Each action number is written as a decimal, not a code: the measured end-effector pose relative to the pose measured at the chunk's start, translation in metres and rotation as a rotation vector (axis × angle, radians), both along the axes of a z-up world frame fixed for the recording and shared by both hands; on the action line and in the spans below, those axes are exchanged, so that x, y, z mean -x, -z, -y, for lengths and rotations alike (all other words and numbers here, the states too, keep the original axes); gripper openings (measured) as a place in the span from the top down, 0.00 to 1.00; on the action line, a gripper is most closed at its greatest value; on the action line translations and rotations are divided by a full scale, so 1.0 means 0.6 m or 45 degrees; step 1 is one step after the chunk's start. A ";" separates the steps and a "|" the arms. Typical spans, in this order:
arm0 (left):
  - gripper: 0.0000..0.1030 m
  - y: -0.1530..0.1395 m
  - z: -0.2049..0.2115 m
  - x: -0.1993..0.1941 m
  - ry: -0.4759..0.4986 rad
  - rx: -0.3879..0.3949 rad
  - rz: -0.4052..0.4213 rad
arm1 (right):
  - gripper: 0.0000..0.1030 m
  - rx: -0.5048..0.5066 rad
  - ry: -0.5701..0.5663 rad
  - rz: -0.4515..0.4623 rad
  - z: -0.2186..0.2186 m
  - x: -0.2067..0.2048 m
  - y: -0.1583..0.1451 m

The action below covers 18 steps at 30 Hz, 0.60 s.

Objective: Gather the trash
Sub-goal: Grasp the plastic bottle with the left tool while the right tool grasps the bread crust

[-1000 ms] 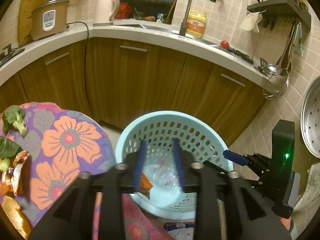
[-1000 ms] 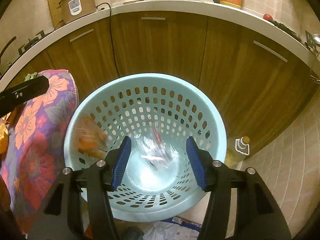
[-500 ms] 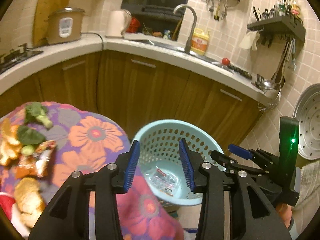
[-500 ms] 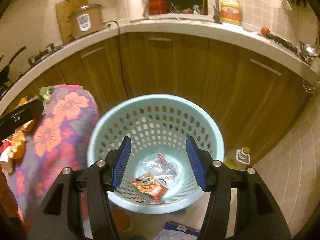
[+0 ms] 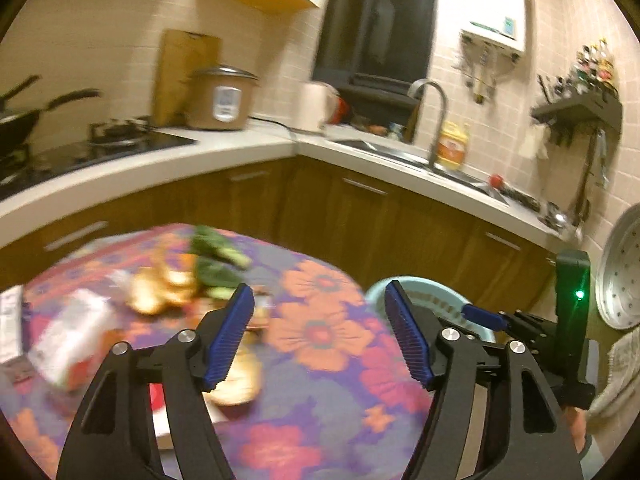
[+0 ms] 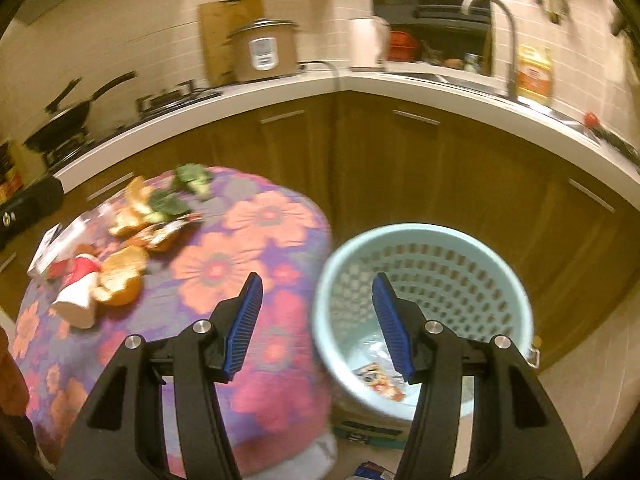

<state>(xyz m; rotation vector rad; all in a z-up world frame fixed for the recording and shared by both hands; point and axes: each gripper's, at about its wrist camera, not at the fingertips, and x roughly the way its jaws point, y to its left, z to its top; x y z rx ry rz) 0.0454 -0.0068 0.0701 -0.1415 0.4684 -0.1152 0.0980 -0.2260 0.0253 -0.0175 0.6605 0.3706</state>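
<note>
Heading for the table: left gripper (image 5: 318,338) jaws opening, nothing between them, aimed at the trash pile (image 5: 176,288) on the floral cloth (image 5: 320,332). Right gripper (image 6: 316,322) half-spread, empty, straddling the basket (image 6: 424,236) rim; wrappers (image 6: 380,378) already lie in its bottom.

A small kitchen under warm yellowish light

Walls are covered in pale square tiles (image 5: 500,128), and a curved white countertop (image 6: 460,98) is carried on dark brown wooden cabinets (image 6: 384,168) with slim metal handles. On the countertop a brown rice cooker (image 6: 262,52) is set before a wooden cutting board (image 6: 218,28), beside a white electric kettle (image 6: 366,46) and a curved steel tap (image 5: 434,116). A dark window (image 5: 376,20) is seen above the sink, a white water heater (image 5: 494,4) is mounted beside it, and a black wall shelf (image 5: 576,110) is hung further right. Beige floor tiles (image 6: 576,396) are visible.
</note>
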 end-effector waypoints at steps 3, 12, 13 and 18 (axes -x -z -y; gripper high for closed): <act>0.27 -0.007 -0.055 0.025 -0.077 -0.015 0.018 | 0.48 -0.006 -0.067 0.004 -0.043 0.008 -0.007; 0.15 0.013 -0.213 0.089 -0.274 -0.072 -0.003 | 0.48 -0.063 -0.260 -0.034 -0.169 0.024 -0.005; 0.15 0.017 -0.222 0.089 -0.291 -0.082 -0.012 | 0.48 -0.070 -0.283 -0.047 -0.184 0.024 -0.001; 0.15 0.051 -0.279 0.080 -0.342 -0.104 -0.094 | 0.48 -0.072 -0.334 -0.084 -0.248 0.018 0.019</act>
